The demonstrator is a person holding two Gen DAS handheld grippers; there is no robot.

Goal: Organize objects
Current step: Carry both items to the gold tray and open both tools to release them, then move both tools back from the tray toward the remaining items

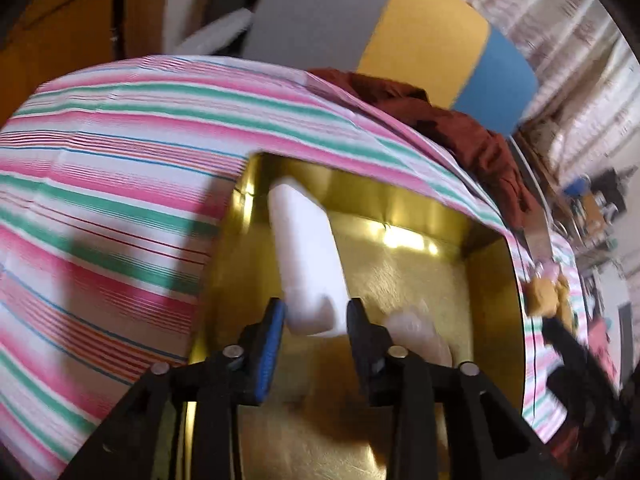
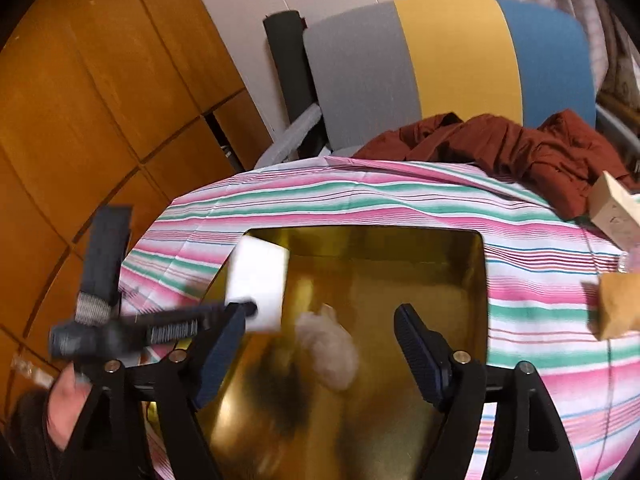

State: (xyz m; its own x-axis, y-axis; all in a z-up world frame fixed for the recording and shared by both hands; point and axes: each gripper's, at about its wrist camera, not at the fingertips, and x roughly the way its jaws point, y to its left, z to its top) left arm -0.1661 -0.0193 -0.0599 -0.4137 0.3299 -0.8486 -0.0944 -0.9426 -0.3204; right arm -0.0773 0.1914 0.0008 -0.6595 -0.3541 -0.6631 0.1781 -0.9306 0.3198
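A gold tray [image 1: 492,280] [image 2: 476,280] lies on the striped tablecloth [image 1: 120,184]. A white block [image 1: 304,256] [image 2: 260,284] leans in the tray's far left corner. Its near end sits between the fingers of my left gripper [image 1: 316,308], whose pads stand slightly apart from it. A pale, fluffy, blurred lump [image 2: 328,344] [image 1: 416,332] lies on the tray floor. My right gripper [image 2: 322,314] hangs open above it, its fingers wide apart with nothing pressed between them. In the right wrist view the left gripper's finger [image 2: 240,312] touches the block from the left.
A dark red cloth [image 2: 520,148] [image 1: 472,128] is heaped at the table's far right. A small cardboard box [image 2: 612,216] and a tan object [image 2: 616,304] sit right of the tray. A grey, yellow and blue chair back [image 2: 448,56] stands behind. Wooden floor [image 2: 80,120] lies left.
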